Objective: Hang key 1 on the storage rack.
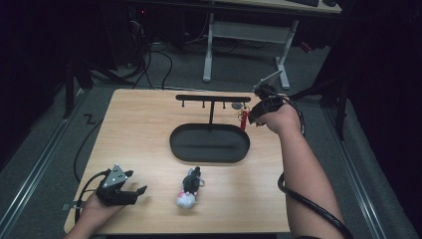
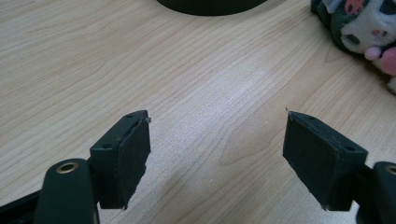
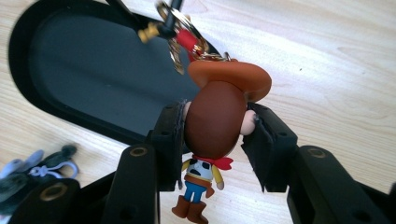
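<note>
Cowboy figure keychain front and centre in the right gripper view: brown hair seen from behind, orange hat, red neckerchief, cow-print vest, blue trousers, brown boots, with a gold ring and a red strap running up from the hat. The right hand-held gripper has its jaws narrowed onto the figure's head, one pad pressing each side, so the head is clamped and the body dangles below.

In the high view that right hand-held gripper sits at about 2 o'clock on the worktop, just at the right end of the black hook rack, with the keychain showing red beneath the bar. The rack's post rises from the black oval tray.

Down at 7 o'clock, the left hand-held gripper rests low over the wood, jaws spread wide, nothing between them. A grey-and-white plush toy lies at 6 o'clock, well apart from either gripper.
</note>
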